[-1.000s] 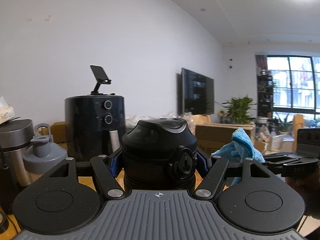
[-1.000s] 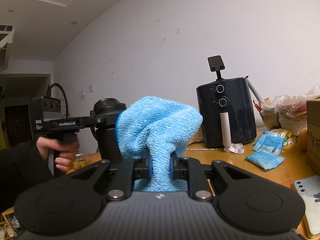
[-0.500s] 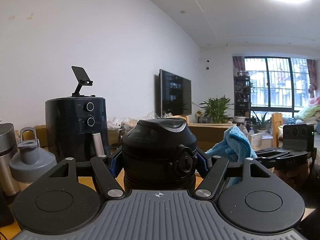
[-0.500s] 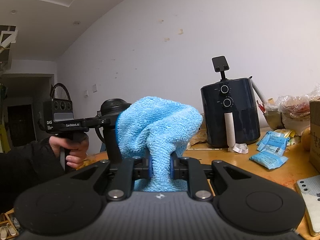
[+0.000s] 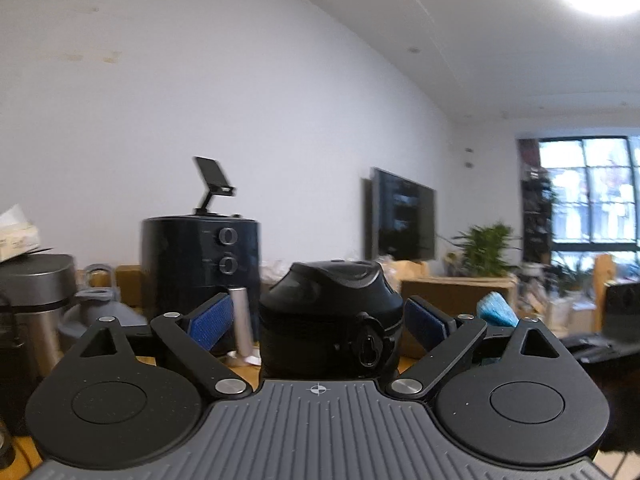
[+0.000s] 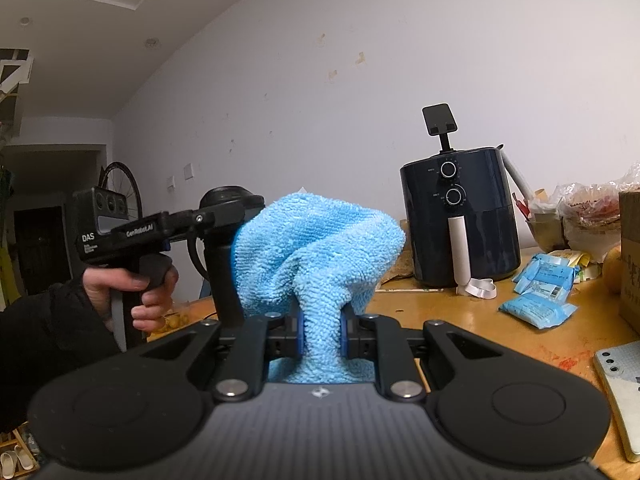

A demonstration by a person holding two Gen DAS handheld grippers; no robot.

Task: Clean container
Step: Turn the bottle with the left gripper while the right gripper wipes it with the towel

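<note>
The left gripper point(image 5: 320, 316) is opening, its blue pads point(image 5: 210, 320) spreading clear of the black bottle point(image 5: 330, 316) standing between them on the wooden table point(image 6: 460, 320). The right gripper point(image 6: 322, 330) is pinching a blue cloth point(image 6: 316, 248) beside the bottle.

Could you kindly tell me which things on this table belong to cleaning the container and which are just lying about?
Part of the job:
- black bottle, between the opening left tongs
- blue cloth, clamped in the right tongs

Lying about:
- air fryer
- blue packets
- phone
- grey jug
</note>
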